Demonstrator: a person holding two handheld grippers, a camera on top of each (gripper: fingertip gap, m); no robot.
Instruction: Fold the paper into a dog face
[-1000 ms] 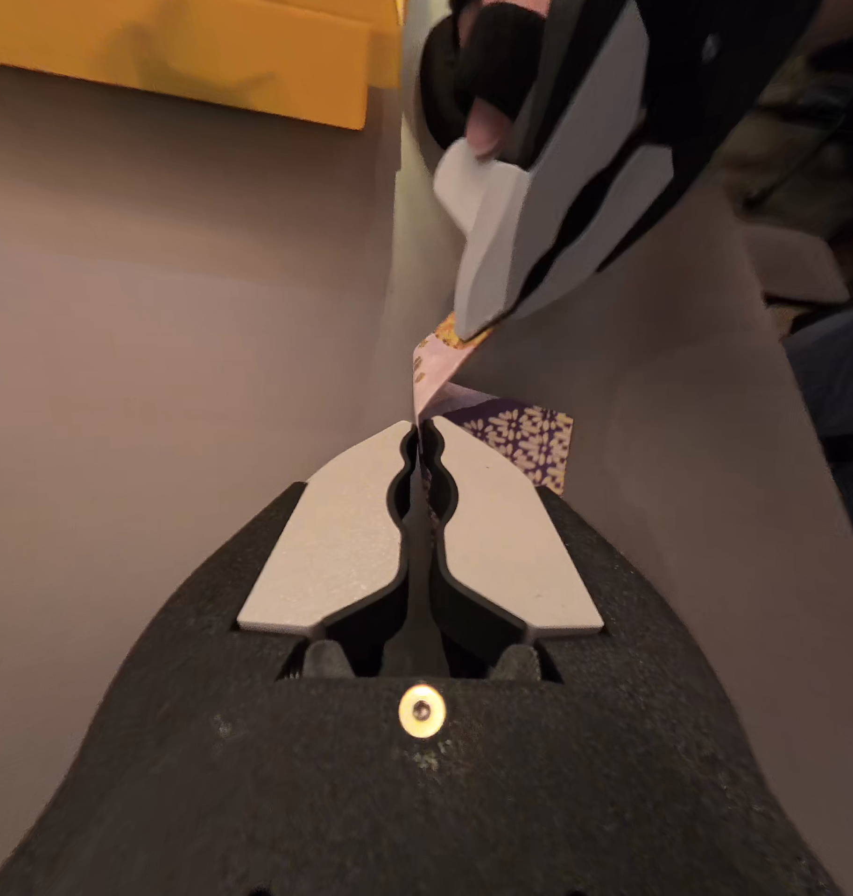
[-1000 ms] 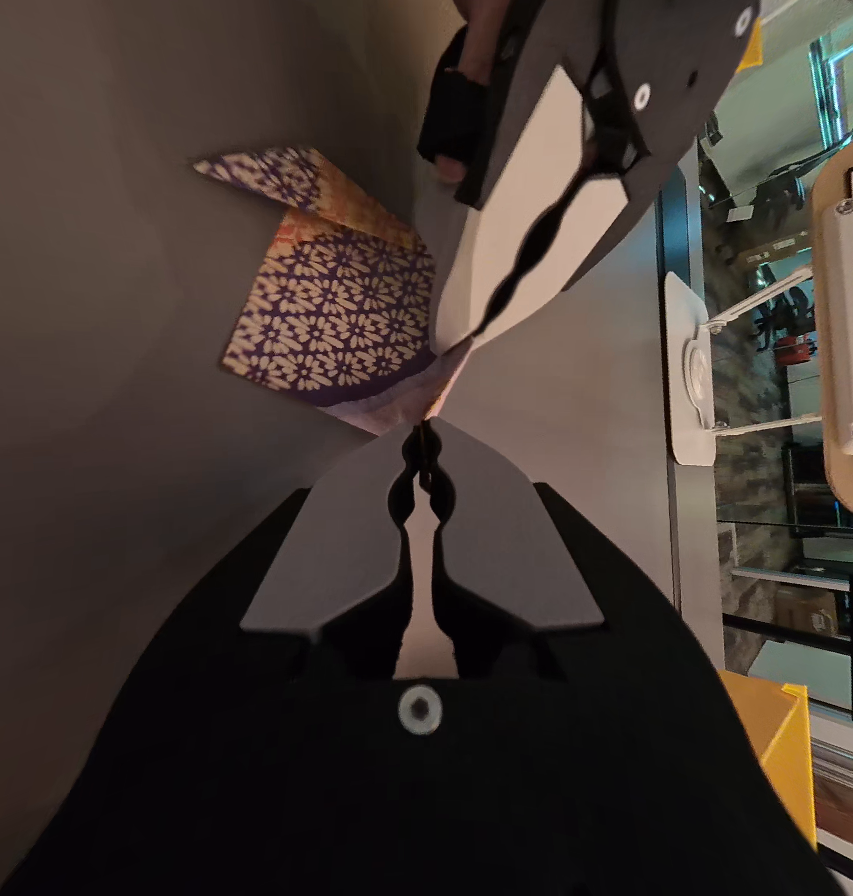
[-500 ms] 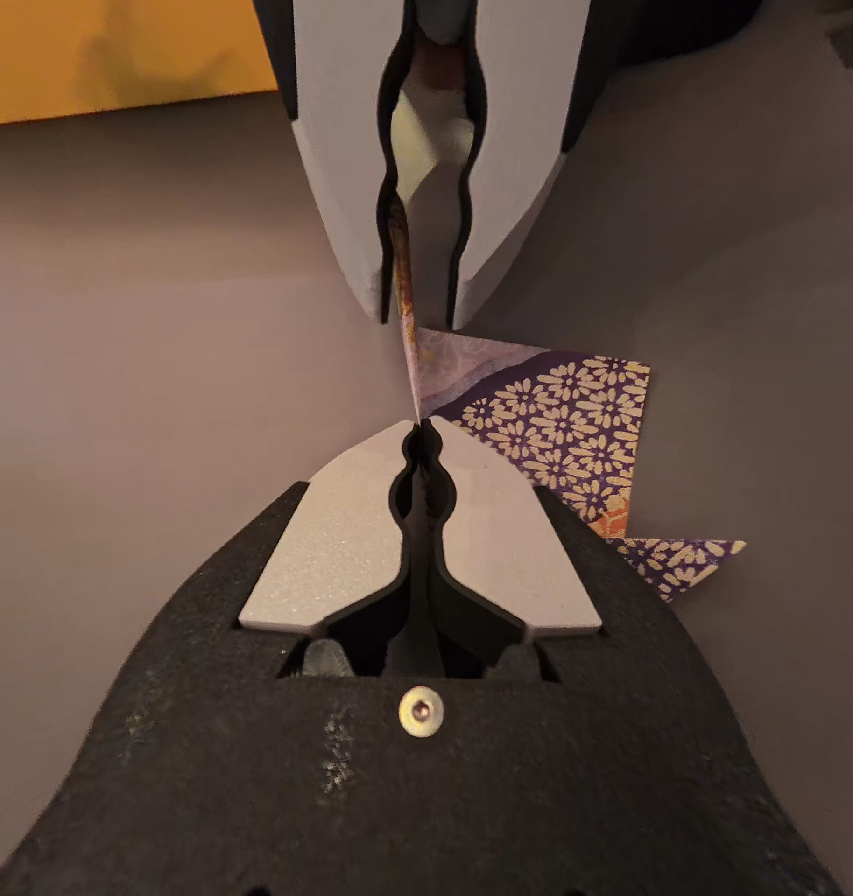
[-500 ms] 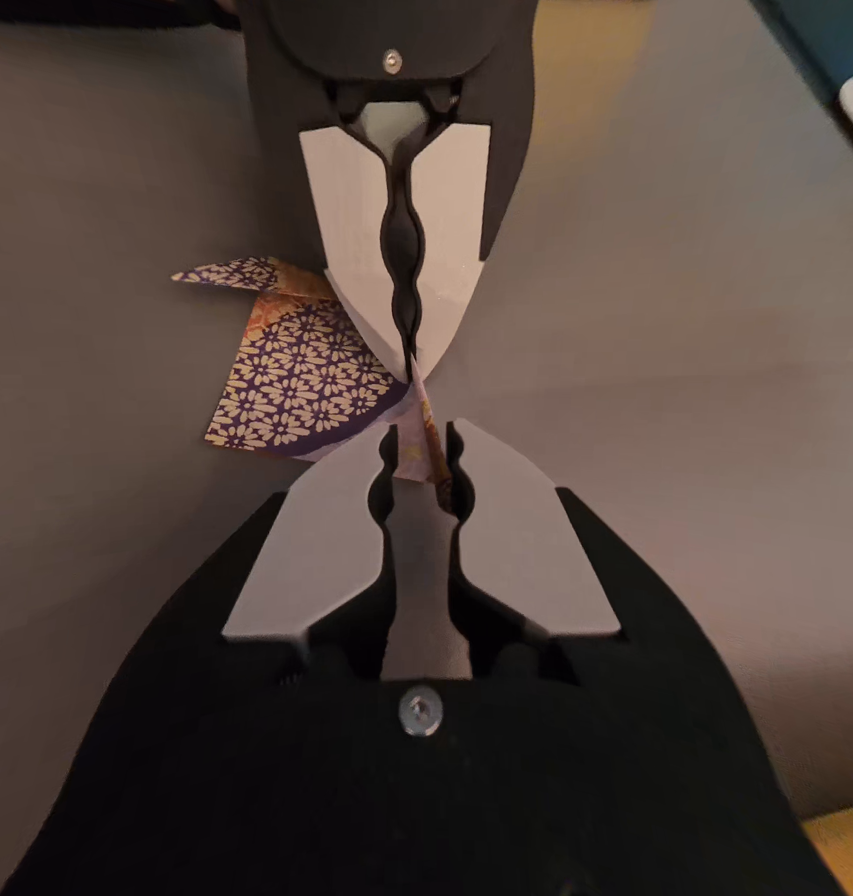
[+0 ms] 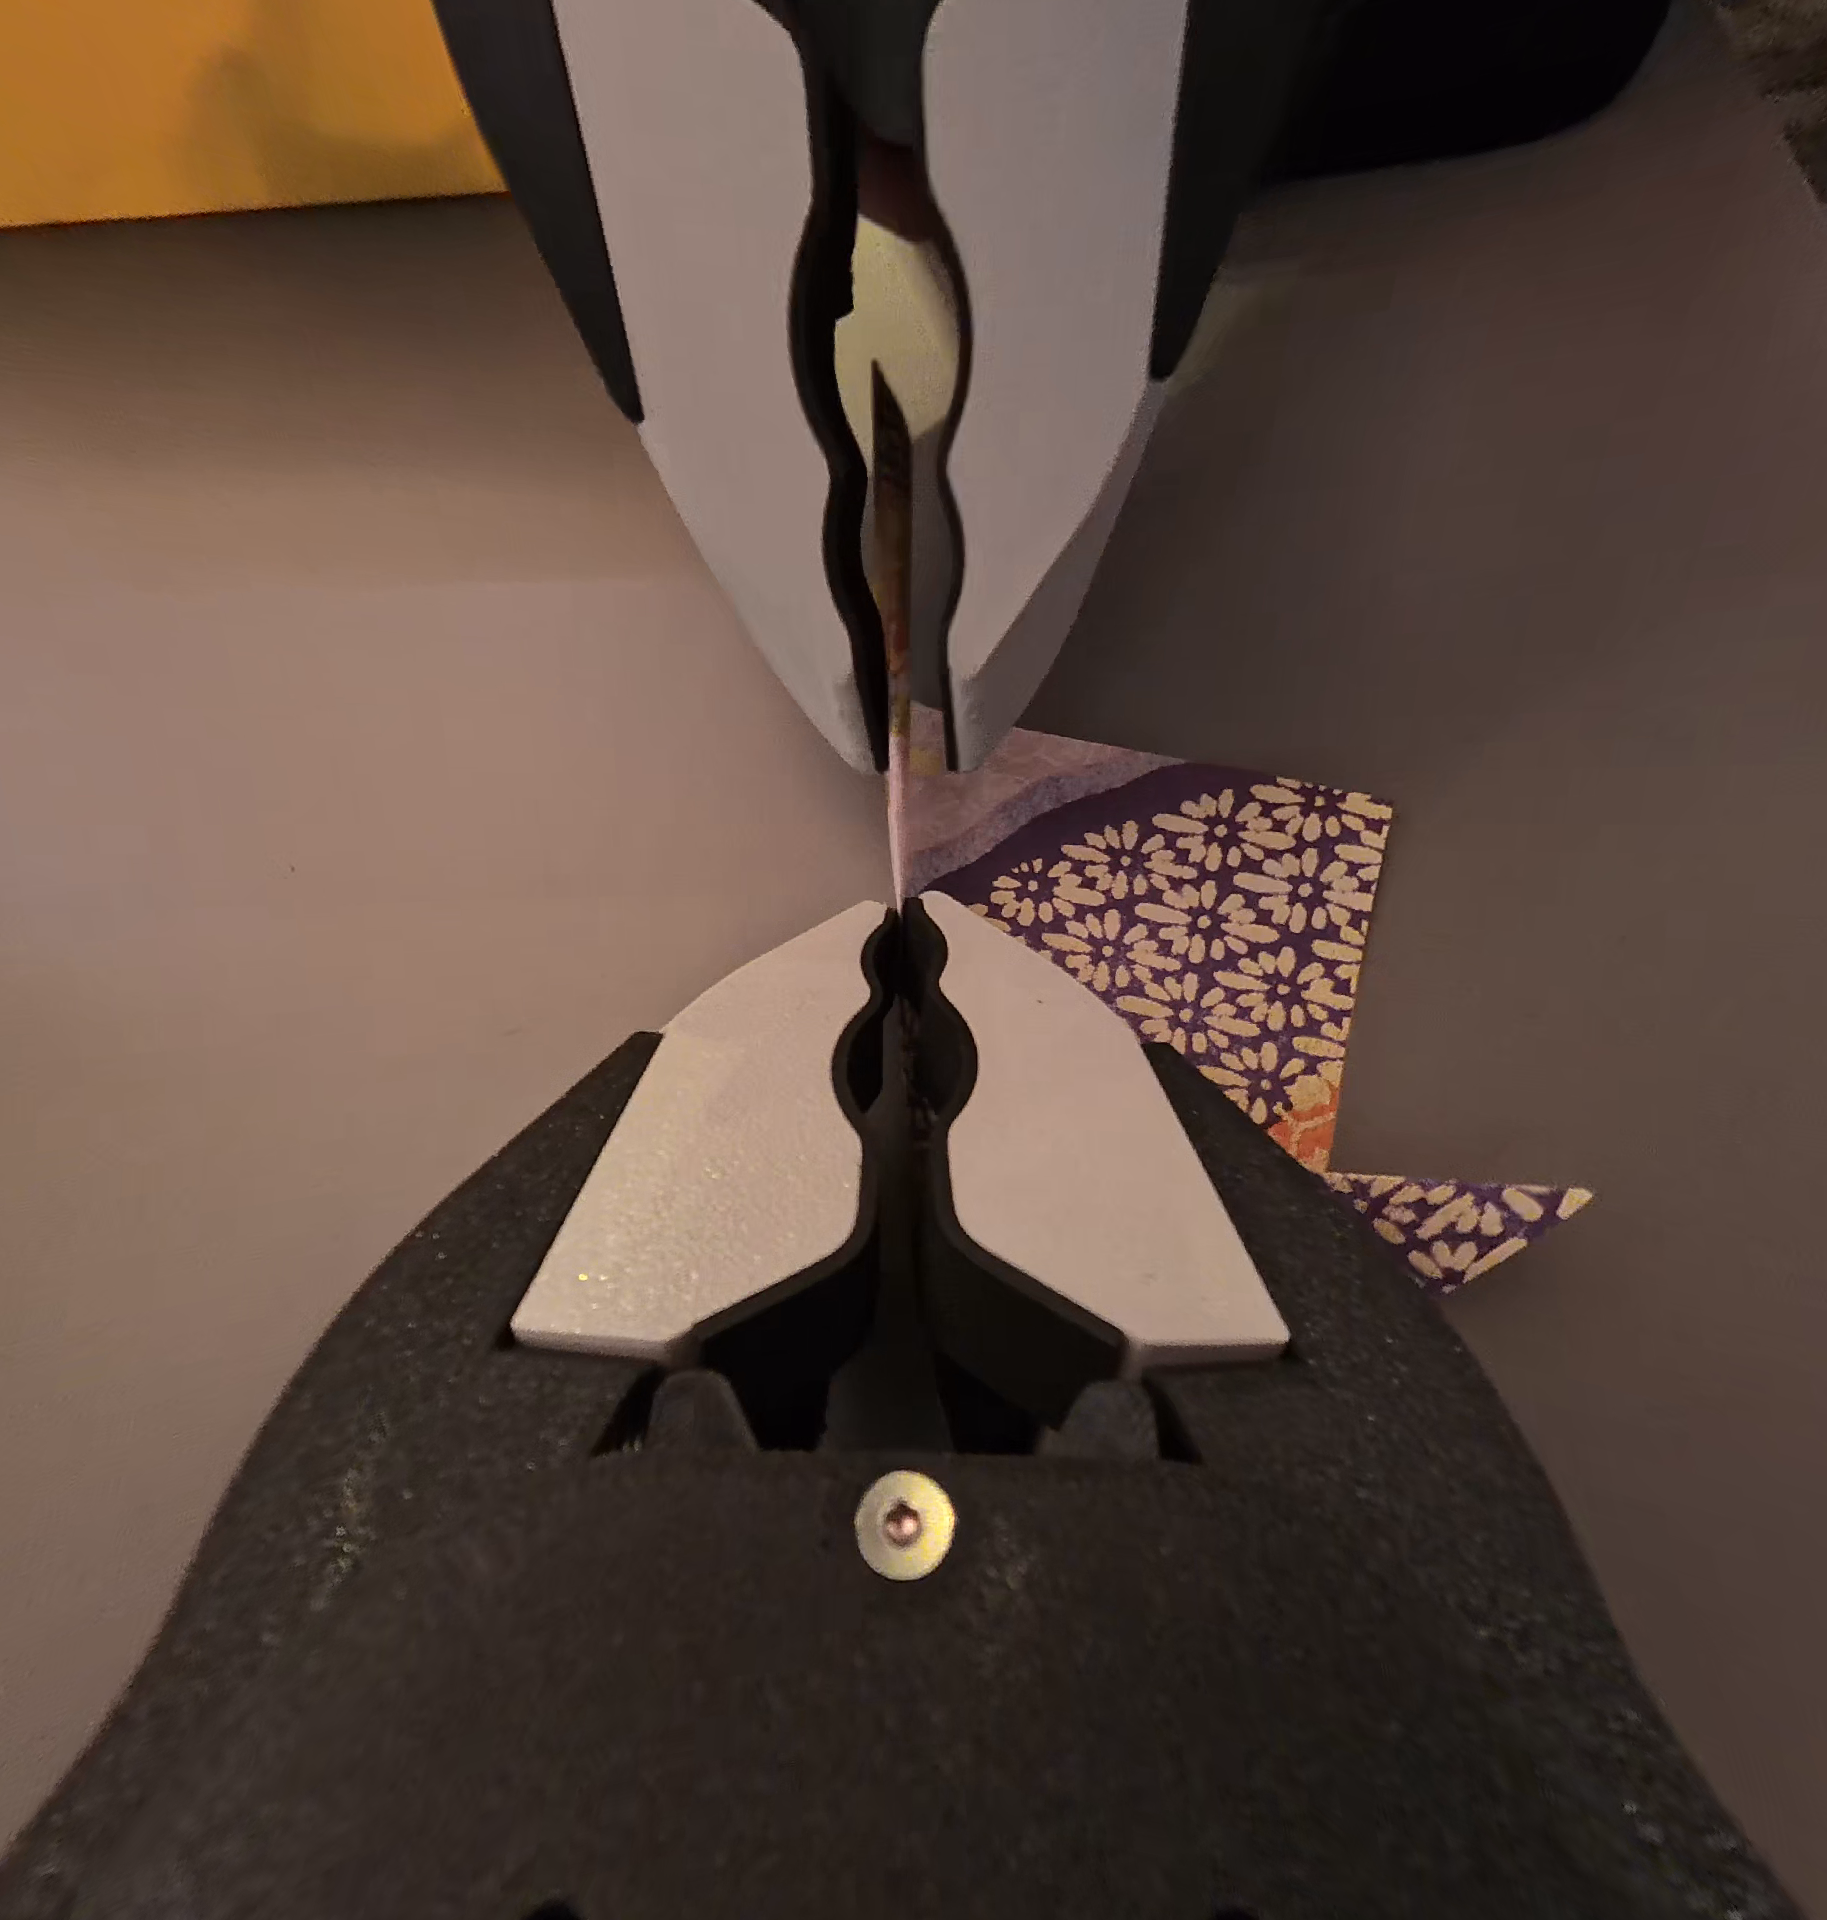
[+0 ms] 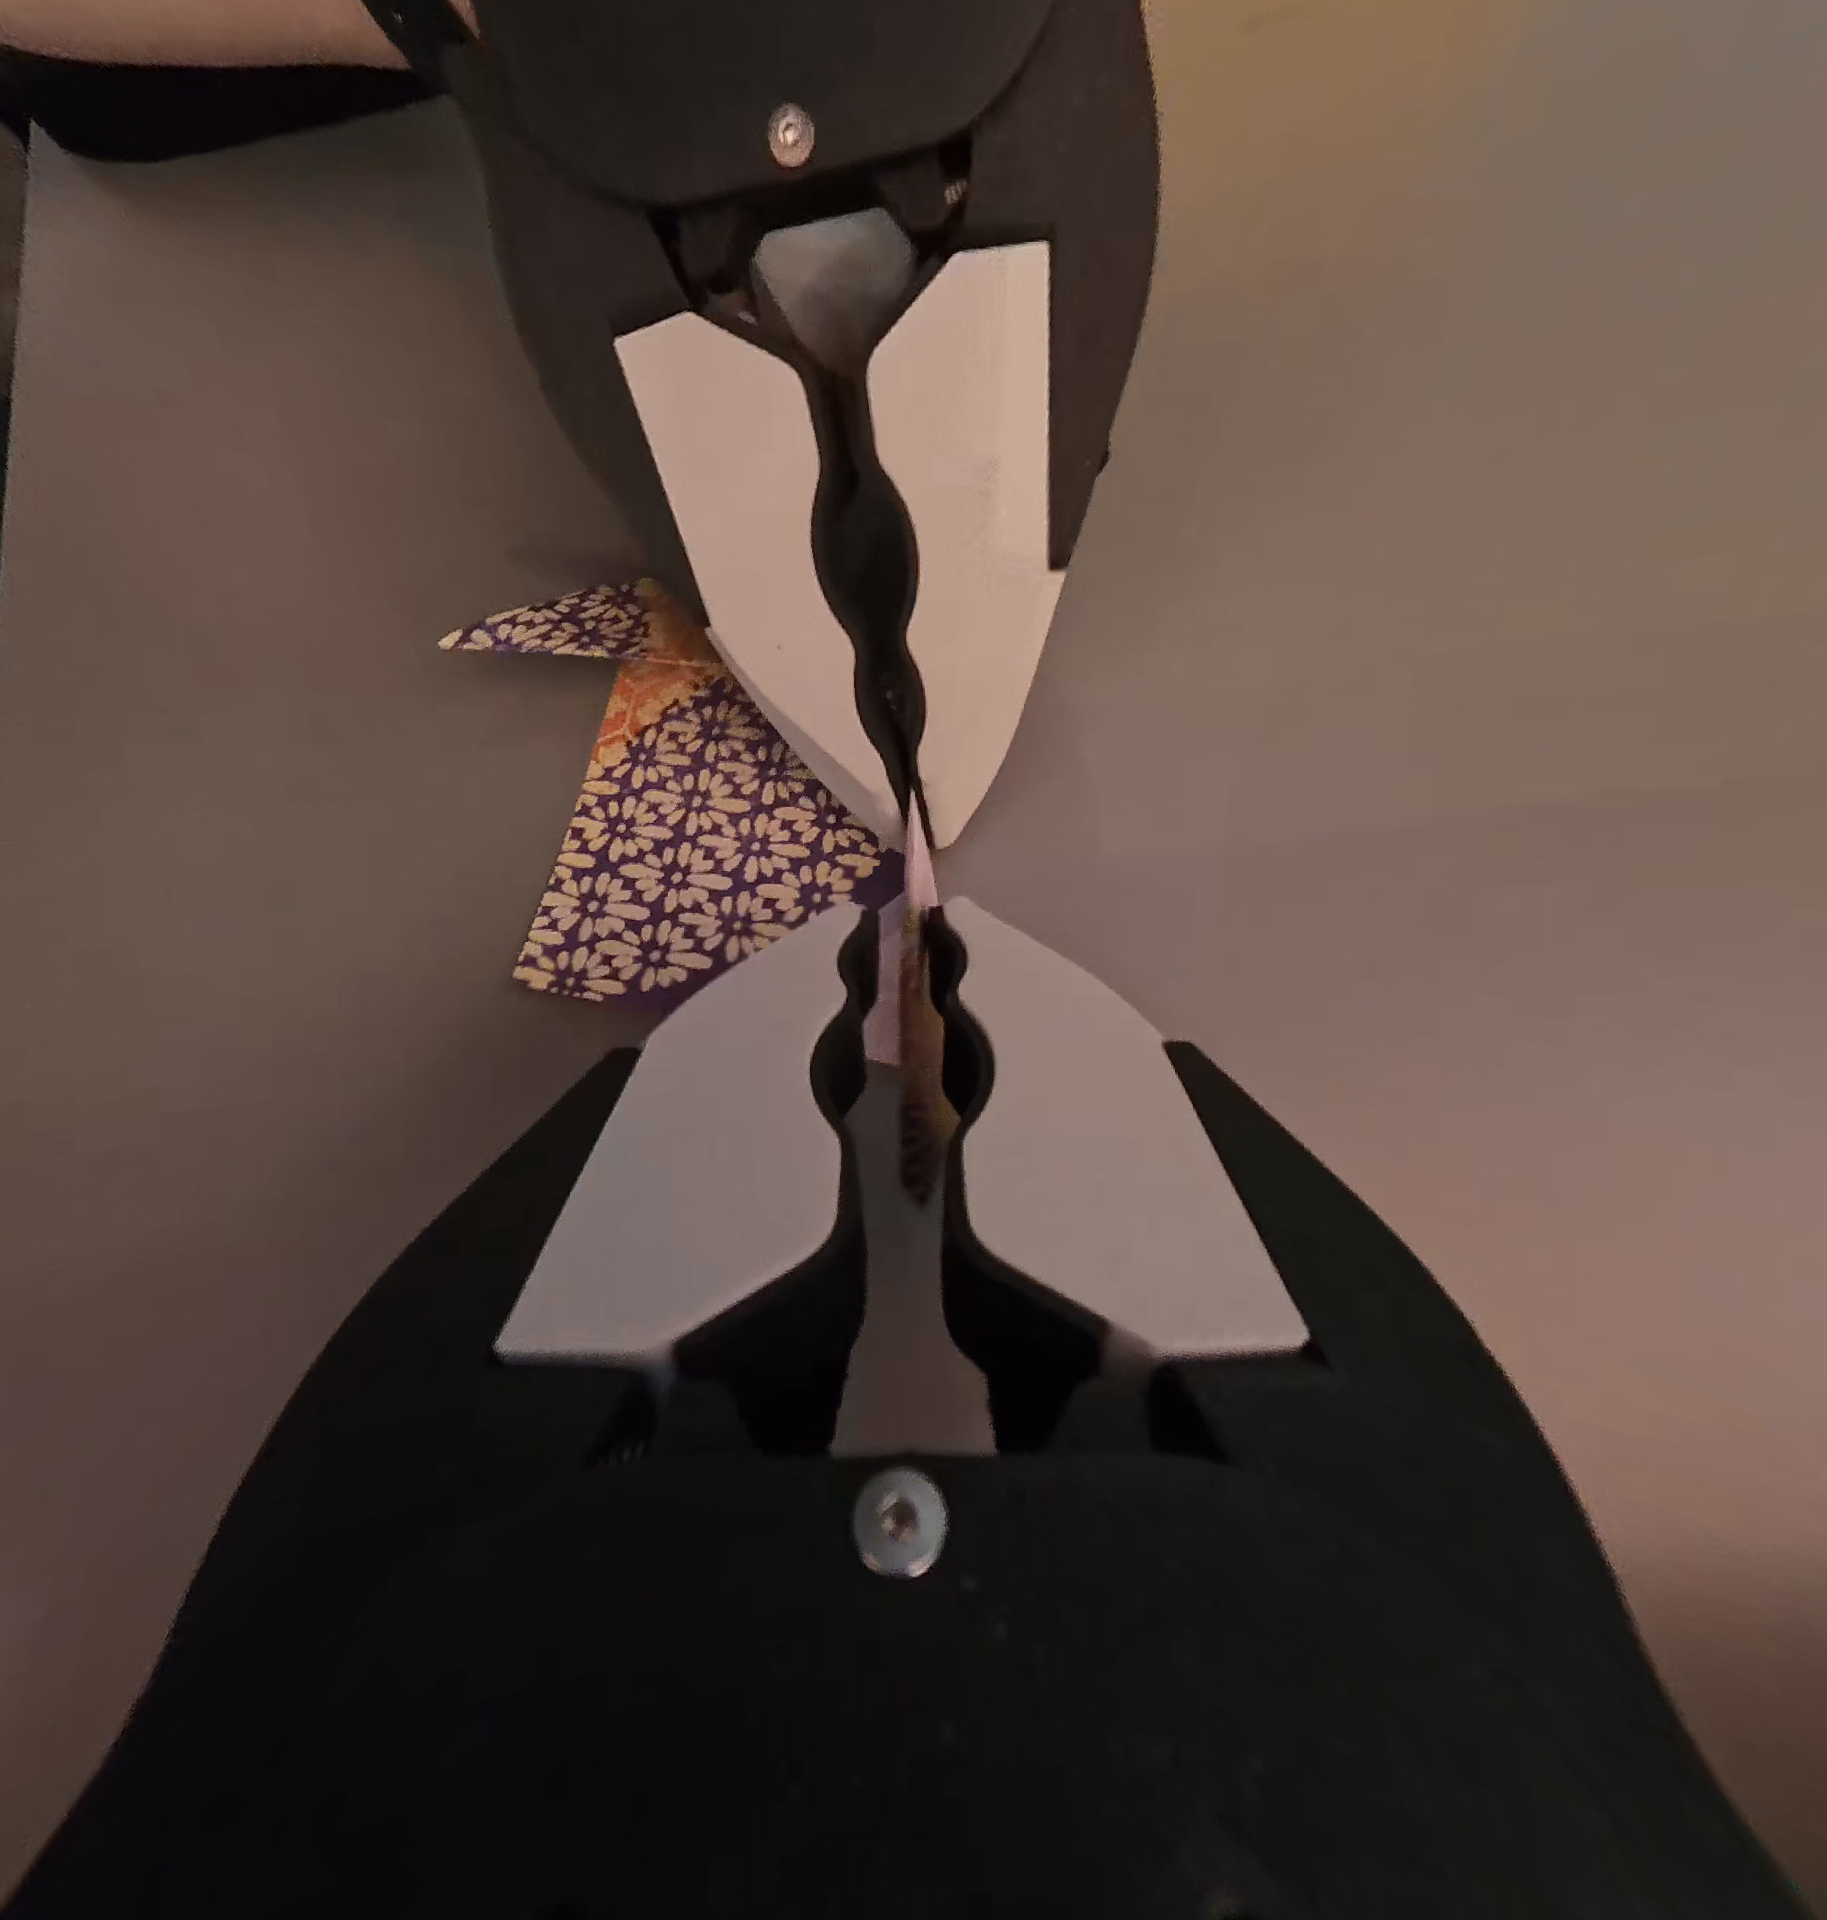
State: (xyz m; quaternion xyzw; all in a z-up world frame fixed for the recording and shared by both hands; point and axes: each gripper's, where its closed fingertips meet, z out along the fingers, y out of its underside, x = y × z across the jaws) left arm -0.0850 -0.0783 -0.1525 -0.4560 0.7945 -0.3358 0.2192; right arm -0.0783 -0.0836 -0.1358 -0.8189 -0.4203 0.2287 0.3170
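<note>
Left wrist view: the left gripper (image 5: 904,906) pinches the upright fold of the purple floral origami paper (image 5: 1200,935) on the grey table (image 5: 317,831), the right gripper (image 5: 914,764) parted around the flap

Right wrist view: right gripper (image 6: 904,909) straddles the flap unclamped; one ear looks folded, face apparently unfinished

Ahead of my left gripper (image 5: 901,906): the right gripper (image 5: 914,764) nose to nose, an upright paper (image 5: 1179,935) edge bridging the gap | its right: paper flaps on the table (image 5: 317,779) | its left: bare tabletop, open passage | far left: a yellow box (image 5: 213,104) at the table's back.
</note>
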